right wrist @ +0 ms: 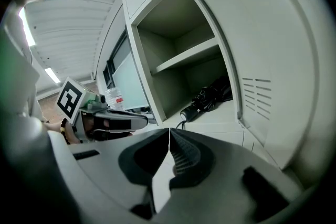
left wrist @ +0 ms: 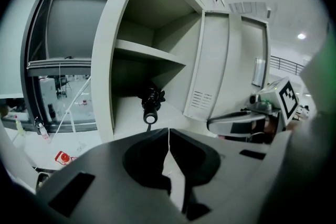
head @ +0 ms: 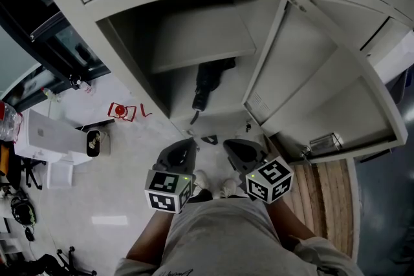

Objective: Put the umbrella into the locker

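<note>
Black folded umbrella (head: 206, 84) (left wrist: 150, 105) (right wrist: 207, 99) lying on the floor of the pale grey metal locker (head: 132, 61), under its shelf (head: 200, 39), round handle end facing the opening. Hinged door (head: 310, 71) swung wide at the right. Left claw (head: 186, 147) (left wrist: 168, 136) closed on nothing, held before the locker, well apart from the umbrella. Right claw (head: 238, 148) (right wrist: 169, 136) just beside it, also closed and empty.

The folded black umbrella (head: 206, 84) lies inside the open locker (head: 194, 35), under its shelf.
</note>
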Motion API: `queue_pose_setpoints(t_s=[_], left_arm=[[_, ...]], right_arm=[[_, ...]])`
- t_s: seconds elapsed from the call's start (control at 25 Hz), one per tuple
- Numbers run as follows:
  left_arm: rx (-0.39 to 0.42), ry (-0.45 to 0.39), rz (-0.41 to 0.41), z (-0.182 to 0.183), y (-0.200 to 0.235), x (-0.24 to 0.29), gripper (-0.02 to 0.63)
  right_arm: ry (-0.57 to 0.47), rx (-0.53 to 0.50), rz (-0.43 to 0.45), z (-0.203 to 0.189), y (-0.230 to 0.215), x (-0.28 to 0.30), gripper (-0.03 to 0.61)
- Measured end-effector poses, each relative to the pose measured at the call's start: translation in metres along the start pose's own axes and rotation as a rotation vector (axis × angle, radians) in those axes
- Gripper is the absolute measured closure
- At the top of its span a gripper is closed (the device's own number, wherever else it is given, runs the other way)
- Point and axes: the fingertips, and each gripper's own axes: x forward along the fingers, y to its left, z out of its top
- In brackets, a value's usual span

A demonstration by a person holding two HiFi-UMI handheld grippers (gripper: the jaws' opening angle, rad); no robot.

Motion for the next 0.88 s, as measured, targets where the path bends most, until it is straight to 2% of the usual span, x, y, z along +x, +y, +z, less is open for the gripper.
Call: queue_pose_setpoints(t_s=[0.88], left_arm=[[0.004,0.005,0.011,-0.0025,0.0039,-0.0005,0.594]], right_arm=[[0.017,-0.022,0.004,0.0006,0.0016,0.0062,0.551]])
